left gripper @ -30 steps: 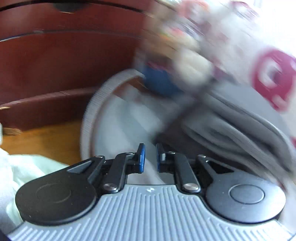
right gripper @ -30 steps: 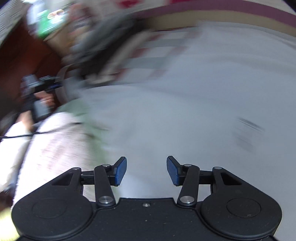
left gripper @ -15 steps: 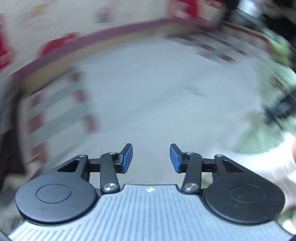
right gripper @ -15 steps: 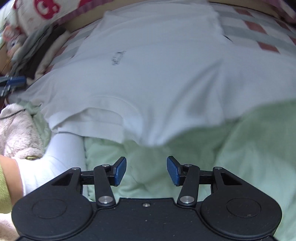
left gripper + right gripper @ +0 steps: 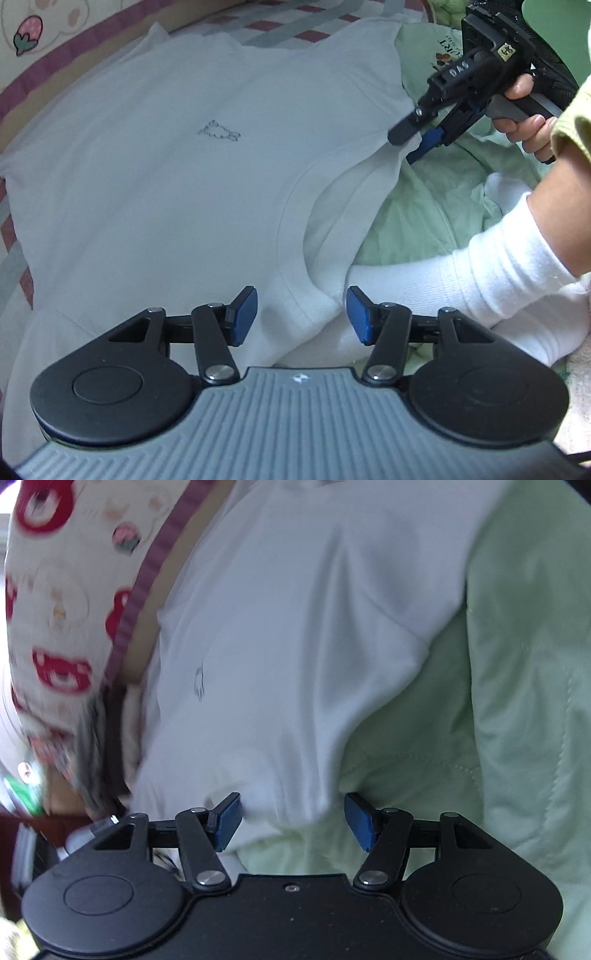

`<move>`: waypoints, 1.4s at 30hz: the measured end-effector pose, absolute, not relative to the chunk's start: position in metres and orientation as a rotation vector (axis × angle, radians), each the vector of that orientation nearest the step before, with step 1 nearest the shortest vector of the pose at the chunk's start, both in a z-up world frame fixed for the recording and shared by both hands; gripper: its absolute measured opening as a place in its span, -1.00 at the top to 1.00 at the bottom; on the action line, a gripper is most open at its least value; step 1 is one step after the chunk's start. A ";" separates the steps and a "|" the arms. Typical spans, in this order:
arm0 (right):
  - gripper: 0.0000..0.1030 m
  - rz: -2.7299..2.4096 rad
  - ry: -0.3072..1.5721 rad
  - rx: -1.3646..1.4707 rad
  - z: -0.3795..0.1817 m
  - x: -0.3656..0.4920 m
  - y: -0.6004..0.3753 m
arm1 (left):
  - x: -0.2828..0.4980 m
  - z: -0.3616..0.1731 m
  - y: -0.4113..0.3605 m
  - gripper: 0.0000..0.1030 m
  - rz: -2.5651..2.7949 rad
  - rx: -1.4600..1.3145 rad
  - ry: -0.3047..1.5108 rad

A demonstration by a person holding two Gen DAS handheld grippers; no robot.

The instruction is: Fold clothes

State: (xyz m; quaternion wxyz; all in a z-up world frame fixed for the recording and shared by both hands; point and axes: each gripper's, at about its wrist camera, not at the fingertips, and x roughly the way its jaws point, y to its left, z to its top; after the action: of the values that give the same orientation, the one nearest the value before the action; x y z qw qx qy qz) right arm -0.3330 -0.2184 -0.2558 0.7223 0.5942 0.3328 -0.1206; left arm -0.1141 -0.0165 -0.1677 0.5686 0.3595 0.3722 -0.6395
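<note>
Left wrist view showed us our left tongs spread wide, holding nothing, poised at the collar of the white T-shirt, which lay flat and unfolded on the bed, partly over a green garment. No fold showed, so we judged all the folding remained. Our right tongs were open too, straddling the shirt's shoulder edge without gripping it. Handwritten labels on them read "DAS" and, we thought, "HK".
</note>
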 end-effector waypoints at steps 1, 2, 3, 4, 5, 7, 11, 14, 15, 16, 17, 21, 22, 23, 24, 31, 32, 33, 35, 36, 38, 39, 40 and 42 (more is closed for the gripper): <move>-0.31 -0.257 0.733 1.324 -0.257 -0.333 -0.218 | -0.114 -0.169 -0.018 -0.06 -1.500 0.851 0.875; -0.31 -0.248 0.732 1.335 -0.257 -0.332 -0.217 | -0.114 -0.170 -0.019 -0.07 -1.497 0.860 0.872; -0.31 -0.238 0.726 1.350 -0.256 -0.335 -0.219 | -0.116 -0.171 -0.020 -0.07 -1.490 0.867 0.854; -0.31 -0.229 0.719 1.366 -0.254 -0.340 -0.221 | -0.118 -0.172 -0.022 -0.07 -1.487 0.876 0.825; -0.31 -0.219 0.701 1.388 -0.251 -0.342 -0.223 | -0.121 -0.174 -0.023 -0.07 -1.493 0.897 0.802; -0.31 -0.212 0.661 1.421 -0.247 -0.346 -0.227 | -0.127 -0.175 -0.026 -0.06 -1.499 0.932 0.778; -0.17 -0.192 0.612 1.407 -0.242 -0.355 -0.236 | -0.123 -0.180 -0.035 -0.07 -1.480 0.922 0.817; 0.25 -0.156 0.616 1.335 -0.240 -0.347 -0.236 | -0.116 -0.184 -0.041 -0.07 -1.463 0.895 0.863; 0.83 -0.150 0.620 1.297 -0.239 -0.344 -0.236 | -0.115 -0.185 -0.042 0.08 -1.466 0.889 0.873; 0.86 -0.145 0.623 1.259 -0.237 -0.341 -0.235 | -0.115 -0.185 -0.043 0.51 -1.472 0.884 0.881; 0.86 -0.135 0.611 1.220 -0.233 -0.340 -0.235 | -0.115 -0.184 -0.044 0.63 -1.473 0.886 0.886; 0.86 -0.134 0.622 1.144 -0.222 -0.333 -0.236 | -0.119 -0.184 -0.045 0.62 -1.459 0.899 0.864; 0.85 -0.136 0.642 1.130 -0.222 -0.333 -0.237 | -0.118 -0.184 -0.045 0.57 -1.457 0.895 0.866; 0.84 -0.139 0.662 1.117 -0.222 -0.332 -0.237 | -0.117 -0.185 -0.046 0.57 -1.454 0.886 0.877; 0.77 -0.145 0.674 1.116 -0.223 -0.332 -0.238 | -0.115 -0.186 -0.047 0.54 -1.451 0.876 0.891; 0.02 -0.165 0.696 1.219 -0.250 -0.321 -0.243 | -0.101 -0.192 -0.053 0.09 -1.400 0.828 0.956; 0.02 -0.163 0.715 1.210 -0.253 -0.317 -0.242 | -0.097 -0.193 -0.054 0.10 -1.401 0.812 0.980; 0.02 -0.160 0.728 1.184 -0.253 -0.314 -0.241 | -0.096 -0.189 -0.053 0.15 -1.401 0.797 0.983; 0.56 -0.129 0.730 1.116 -0.248 -0.309 -0.238 | -0.097 -0.177 -0.048 0.73 -1.398 0.770 0.972; 0.85 -0.098 0.715 1.082 -0.241 -0.309 -0.236 | -0.098 -0.171 -0.046 0.81 -1.396 0.756 0.966; 0.85 -0.055 0.699 1.050 -0.227 -0.314 -0.238 | -0.099 -0.159 -0.041 0.84 -1.392 0.729 0.955; 0.86 -0.041 0.697 1.048 -0.219 -0.317 -0.241 | -0.099 -0.154 -0.039 0.84 -1.391 0.715 0.949; 0.86 -0.032 0.694 1.045 -0.212 -0.322 -0.243 | -0.100 -0.148 -0.037 0.84 -1.389 0.702 0.943; 0.86 -0.018 0.707 1.029 -0.199 -0.328 -0.247 | -0.101 -0.136 -0.032 0.84 -1.385 0.675 0.932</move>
State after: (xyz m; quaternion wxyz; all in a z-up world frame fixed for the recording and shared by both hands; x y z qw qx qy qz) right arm -0.3279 -0.2467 -0.1987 0.8112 0.4818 0.3311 -0.0084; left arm -0.1011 -0.0325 -0.1358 0.6214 0.2936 0.4055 -0.6027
